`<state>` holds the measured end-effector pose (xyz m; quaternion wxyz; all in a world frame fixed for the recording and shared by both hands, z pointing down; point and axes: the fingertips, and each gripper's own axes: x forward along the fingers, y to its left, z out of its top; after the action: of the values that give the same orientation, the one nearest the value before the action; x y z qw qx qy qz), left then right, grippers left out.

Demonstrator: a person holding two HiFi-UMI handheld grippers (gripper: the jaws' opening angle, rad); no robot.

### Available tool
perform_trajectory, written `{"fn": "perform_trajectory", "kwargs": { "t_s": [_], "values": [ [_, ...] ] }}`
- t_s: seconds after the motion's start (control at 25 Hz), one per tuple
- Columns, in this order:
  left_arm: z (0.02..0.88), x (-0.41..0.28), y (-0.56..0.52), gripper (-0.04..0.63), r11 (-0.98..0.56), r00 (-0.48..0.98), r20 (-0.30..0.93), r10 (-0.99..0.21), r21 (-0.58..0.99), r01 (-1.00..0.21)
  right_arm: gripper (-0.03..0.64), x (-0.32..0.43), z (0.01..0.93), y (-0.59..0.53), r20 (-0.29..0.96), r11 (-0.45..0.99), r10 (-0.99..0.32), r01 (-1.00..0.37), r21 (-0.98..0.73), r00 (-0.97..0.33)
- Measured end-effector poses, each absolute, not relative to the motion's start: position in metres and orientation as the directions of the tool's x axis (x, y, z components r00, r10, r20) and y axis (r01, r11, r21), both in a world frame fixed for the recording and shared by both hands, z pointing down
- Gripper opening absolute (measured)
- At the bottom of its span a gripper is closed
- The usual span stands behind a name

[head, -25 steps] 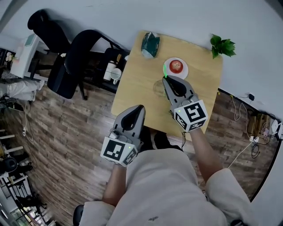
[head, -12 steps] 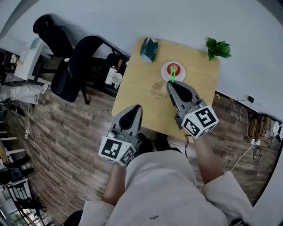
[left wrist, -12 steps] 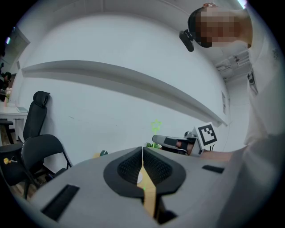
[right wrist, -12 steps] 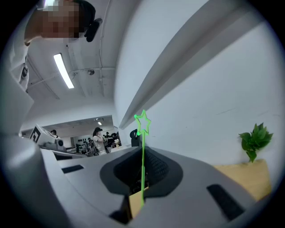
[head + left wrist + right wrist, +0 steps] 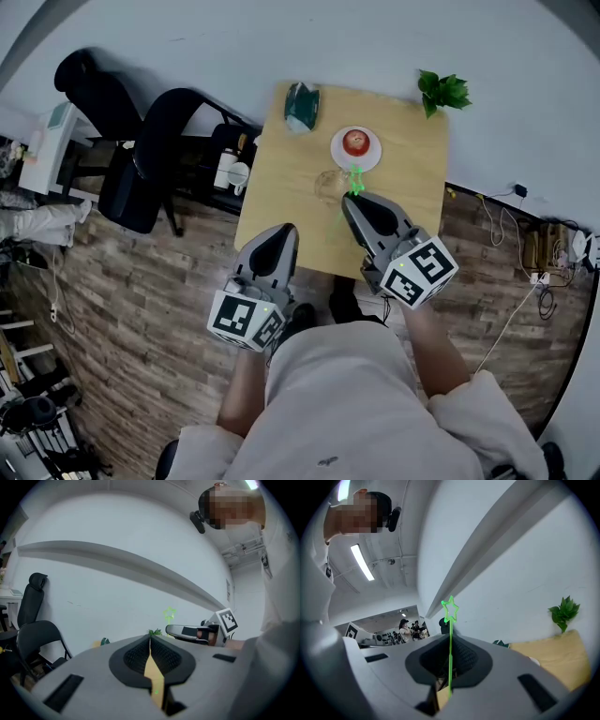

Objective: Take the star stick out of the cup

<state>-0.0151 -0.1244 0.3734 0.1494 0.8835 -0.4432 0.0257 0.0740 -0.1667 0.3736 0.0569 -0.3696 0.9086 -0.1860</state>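
Nearest to the person, the left claw (image 5: 285, 232) hangs before the tabletop (image 5: 281, 202) edge. Its two sides are pressed together and nothing is between them. A little farther, the right claw (image 5: 450, 638) pinches the stick (image 5: 450, 620) on its thin shaft. The star end points up and away, and the lower end sticks out under the claw. In the head view the stick is above the tabletop, just beside the cup (image 5: 328, 185), and it seems free of the cup already.

To do this step well, I think the grip must stay firm, because the shaft is thin and can turn or slip. The stick should go up and away from the cup, so that the lower end does not catch the rim and tip the light glass.

Behind the cup stands a plate (image 5: 341, 157) with an apple (image 5: 355, 142), very near to the star. Farther are a green bag (image 5: 300, 105) and a plant (image 5: 442, 89) at the far corners. Two black chairs (image 5: 141, 150) stand left of the tabletop, well apart.
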Motion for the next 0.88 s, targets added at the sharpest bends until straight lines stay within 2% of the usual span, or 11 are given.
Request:
{"fn": "perform_trajectory", "kwargs": {
  "t_s": [0.88],
  "values": [
    [0.349,-0.076,-0.007,0.009,-0.734,0.771,0.106,-0.628,0.251,-0.631,0.011,0.008,0.322,0.0,0.027,0.538,-0.825,-0.8,-0.268,-0.564]
  ]
}}
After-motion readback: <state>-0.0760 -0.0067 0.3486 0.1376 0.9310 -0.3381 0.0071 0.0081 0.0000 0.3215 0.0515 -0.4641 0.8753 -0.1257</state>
